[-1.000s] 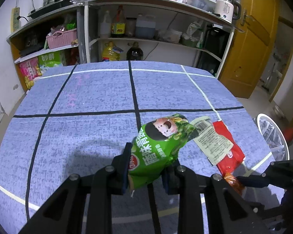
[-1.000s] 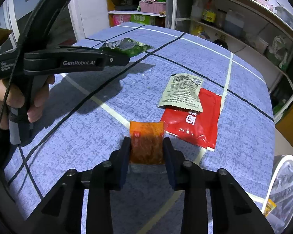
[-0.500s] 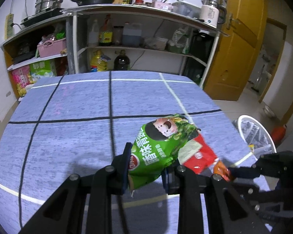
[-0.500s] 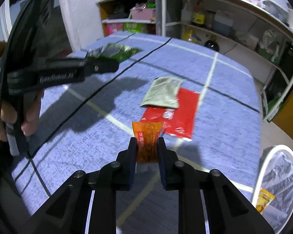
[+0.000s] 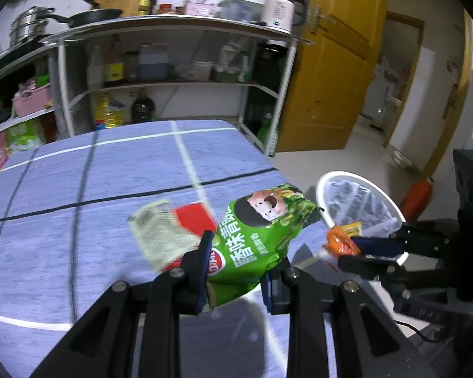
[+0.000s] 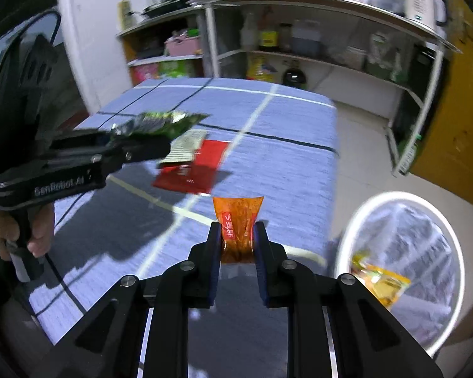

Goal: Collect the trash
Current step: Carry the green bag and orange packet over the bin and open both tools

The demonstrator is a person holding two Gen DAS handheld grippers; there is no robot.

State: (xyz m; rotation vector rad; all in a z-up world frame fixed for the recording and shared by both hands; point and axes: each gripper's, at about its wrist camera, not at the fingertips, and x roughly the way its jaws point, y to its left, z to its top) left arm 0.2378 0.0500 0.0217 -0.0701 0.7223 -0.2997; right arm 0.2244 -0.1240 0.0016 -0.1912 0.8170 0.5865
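Note:
My left gripper (image 5: 236, 271) is shut on a green snack bag (image 5: 258, 236) and holds it above the blue table's right edge. My right gripper (image 6: 238, 242) is shut on an orange sauce packet (image 6: 238, 220), also lifted off the table; it also shows in the left wrist view (image 5: 340, 242). A red packet (image 6: 198, 167) and a pale grey packet (image 6: 186, 146) lie together on the table (image 6: 283, 163). The white-rimmed trash bin (image 6: 406, 252) stands on the floor to the right, with a yellow wrapper (image 6: 381, 283) inside.
Metal shelves (image 5: 173, 72) with bottles, pots and a kettle stand behind the table. A yellow door (image 5: 337, 78) is at the right. An orange-red object (image 5: 416, 195) sits on the floor beyond the bin. The left gripper's handle and hand (image 6: 31, 204) are at the right wrist view's left.
Both grippers have swung right toward the table's edge with their packets lifted. The bin has come closer in both views. The right gripper's jaws have closed tighter on the orange packet.

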